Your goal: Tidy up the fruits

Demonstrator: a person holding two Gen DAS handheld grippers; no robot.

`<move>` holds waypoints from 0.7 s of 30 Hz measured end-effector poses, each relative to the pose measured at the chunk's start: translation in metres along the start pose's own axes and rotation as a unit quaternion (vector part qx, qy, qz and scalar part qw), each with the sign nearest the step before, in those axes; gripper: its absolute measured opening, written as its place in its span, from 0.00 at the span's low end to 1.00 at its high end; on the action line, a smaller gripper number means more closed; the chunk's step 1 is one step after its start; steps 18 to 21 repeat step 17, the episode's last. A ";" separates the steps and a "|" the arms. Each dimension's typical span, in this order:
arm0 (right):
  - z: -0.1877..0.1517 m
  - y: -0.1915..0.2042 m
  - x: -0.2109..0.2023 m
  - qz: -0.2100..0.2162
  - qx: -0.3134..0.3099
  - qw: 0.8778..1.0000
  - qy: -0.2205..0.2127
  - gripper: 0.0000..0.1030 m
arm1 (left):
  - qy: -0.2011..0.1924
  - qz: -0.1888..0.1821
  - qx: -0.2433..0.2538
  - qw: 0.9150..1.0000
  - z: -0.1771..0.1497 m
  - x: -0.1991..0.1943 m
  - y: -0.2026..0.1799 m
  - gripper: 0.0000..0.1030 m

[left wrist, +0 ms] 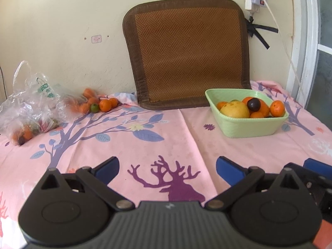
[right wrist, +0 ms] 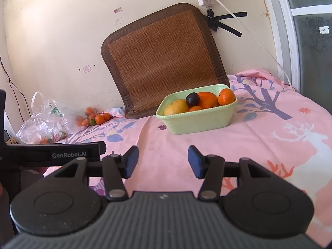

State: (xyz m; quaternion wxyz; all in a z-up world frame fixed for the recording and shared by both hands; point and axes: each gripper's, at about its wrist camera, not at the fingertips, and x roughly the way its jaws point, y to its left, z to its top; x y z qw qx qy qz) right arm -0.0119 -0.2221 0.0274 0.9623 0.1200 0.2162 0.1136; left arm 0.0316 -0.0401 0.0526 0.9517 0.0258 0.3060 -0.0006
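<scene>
A light green bowl stands on the pink cloth at the right, holding a yellow mango, several oranges and a dark plum. Loose small oranges and a green lime lie by the wall at the left. My left gripper is open and empty, low over the cloth, well short of the fruit. My right gripper is open and empty, in front of the bowl.
A crumpled clear plastic bag with more fruit lies at the far left. A brown woven mat leans on the wall behind the bowl. The left gripper's body shows at the right view's left edge.
</scene>
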 end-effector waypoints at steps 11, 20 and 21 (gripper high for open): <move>-0.003 -0.006 0.009 -0.001 0.011 1.000 0.015 0.54 | 0.045 0.005 -0.024 0.999 -0.005 0.020 0.005 1.00; -0.004 -0.006 0.011 -0.005 0.009 1.000 0.017 0.54 | 0.033 -0.012 -0.013 0.999 -0.005 0.018 0.001 1.00; -0.004 -0.006 0.011 -0.005 0.009 1.000 0.017 0.54 | 0.033 -0.012 -0.013 0.999 -0.005 0.018 0.001 1.00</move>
